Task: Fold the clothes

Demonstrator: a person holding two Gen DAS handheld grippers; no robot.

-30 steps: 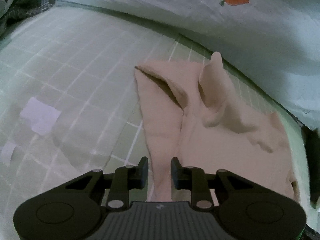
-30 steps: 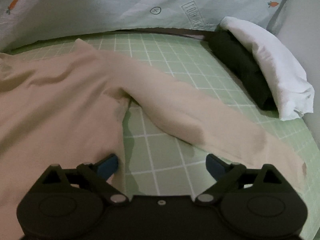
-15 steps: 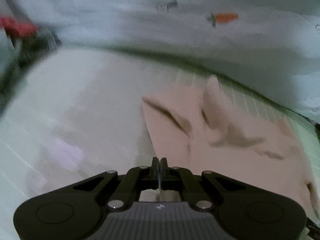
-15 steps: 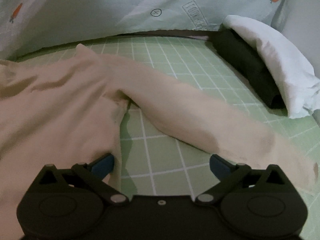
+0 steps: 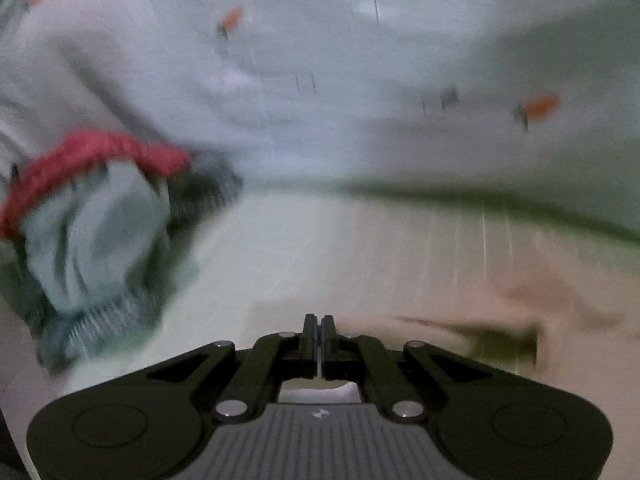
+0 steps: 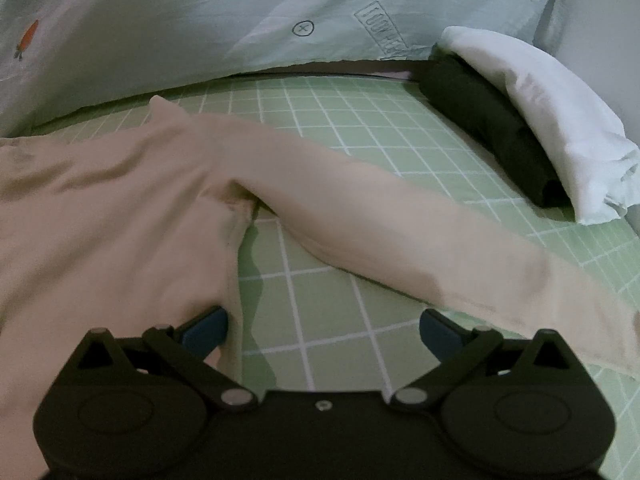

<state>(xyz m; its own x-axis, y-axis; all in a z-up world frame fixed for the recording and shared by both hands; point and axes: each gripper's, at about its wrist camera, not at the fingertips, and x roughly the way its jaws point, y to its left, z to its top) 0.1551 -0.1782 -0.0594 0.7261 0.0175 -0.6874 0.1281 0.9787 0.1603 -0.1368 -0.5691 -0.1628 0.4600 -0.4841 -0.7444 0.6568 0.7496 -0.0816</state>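
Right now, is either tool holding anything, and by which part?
Right tool: open, holding nothing, beside the side edge of the beige shirt. Left tool: shut; a pale sliver shows between its fingers, perhaps the shirt's edge, but blur prevents telling.

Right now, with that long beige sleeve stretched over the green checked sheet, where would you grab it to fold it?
Probably near the cuff end of the beige sleeve, coming from above with the open right gripper. The sleeve lies flat and free on the green checked sheet, so pinching a thin edge there should let it swing across the shirt body.
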